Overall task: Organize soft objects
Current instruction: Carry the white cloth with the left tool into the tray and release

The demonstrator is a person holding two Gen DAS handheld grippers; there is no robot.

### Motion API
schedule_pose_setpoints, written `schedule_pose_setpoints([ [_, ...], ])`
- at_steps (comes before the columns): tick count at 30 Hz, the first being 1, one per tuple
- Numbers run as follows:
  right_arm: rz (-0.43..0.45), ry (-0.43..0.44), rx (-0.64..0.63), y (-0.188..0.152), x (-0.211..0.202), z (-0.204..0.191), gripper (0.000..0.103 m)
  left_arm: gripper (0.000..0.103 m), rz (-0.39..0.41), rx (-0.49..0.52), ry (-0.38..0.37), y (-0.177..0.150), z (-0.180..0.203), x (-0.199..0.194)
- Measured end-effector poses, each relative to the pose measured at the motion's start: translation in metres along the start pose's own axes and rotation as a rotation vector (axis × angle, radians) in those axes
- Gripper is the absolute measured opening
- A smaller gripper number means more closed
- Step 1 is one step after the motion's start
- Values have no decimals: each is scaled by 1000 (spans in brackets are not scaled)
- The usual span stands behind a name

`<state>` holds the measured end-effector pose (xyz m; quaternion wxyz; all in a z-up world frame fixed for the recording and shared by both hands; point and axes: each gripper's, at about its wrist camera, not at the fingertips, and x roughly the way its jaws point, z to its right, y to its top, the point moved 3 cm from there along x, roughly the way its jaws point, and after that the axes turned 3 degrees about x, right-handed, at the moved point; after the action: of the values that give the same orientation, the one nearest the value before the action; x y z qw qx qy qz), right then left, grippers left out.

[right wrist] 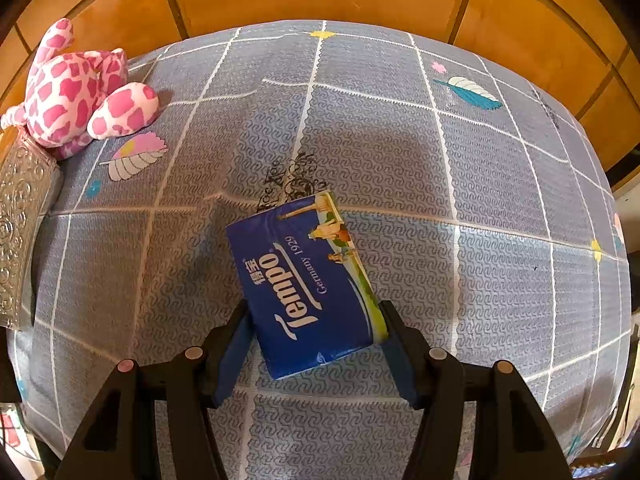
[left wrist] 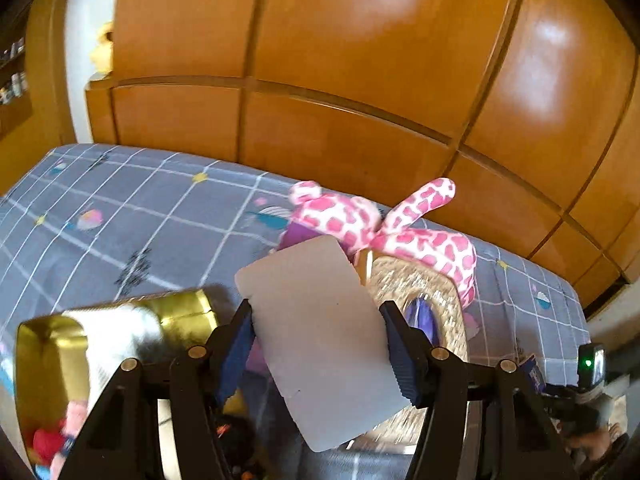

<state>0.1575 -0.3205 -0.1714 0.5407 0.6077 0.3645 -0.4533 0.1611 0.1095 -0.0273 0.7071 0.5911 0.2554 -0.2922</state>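
Observation:
My left gripper [left wrist: 318, 320] is shut on a plain white soft pack [left wrist: 320, 340] and holds it above the bed, over a silver embossed box [left wrist: 424, 284]. A pink-and-white spotted plush toy [left wrist: 384, 224] lies behind that box; it also shows at the far left in the right wrist view [right wrist: 76, 92], beside the silver box [right wrist: 20, 232]. My right gripper [right wrist: 316, 316] is shut on a blue Tempo tissue pack [right wrist: 308, 284] and holds it over the grey checked bedsheet [right wrist: 440, 200].
A gold tin [left wrist: 80, 344] with small soft toys inside sits at the lower left of the left wrist view. Wooden wardrobe doors [left wrist: 360, 60] stand right behind the bed. The bed's edge [right wrist: 612, 184] drops off at the right.

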Motion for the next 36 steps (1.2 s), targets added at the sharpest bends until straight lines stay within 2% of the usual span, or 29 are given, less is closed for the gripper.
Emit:
schedule_pose_setpoints([
  [12, 10, -33, -44, -2, 2, -14, 61, 63, 81, -4, -15, -45, -13, -68],
  [19, 22, -41, -71, -3, 1, -19, 57, 64, 102, 19, 16, -68, -14, -92],
  [30, 19, -35, -70, -2, 2, -17, 56, 65, 80, 42, 66, -92, -22, -104],
  [36, 24, -45, -84, -2, 1, -16, 56, 65, 41, 0, 96, -105, -55, -116],
])
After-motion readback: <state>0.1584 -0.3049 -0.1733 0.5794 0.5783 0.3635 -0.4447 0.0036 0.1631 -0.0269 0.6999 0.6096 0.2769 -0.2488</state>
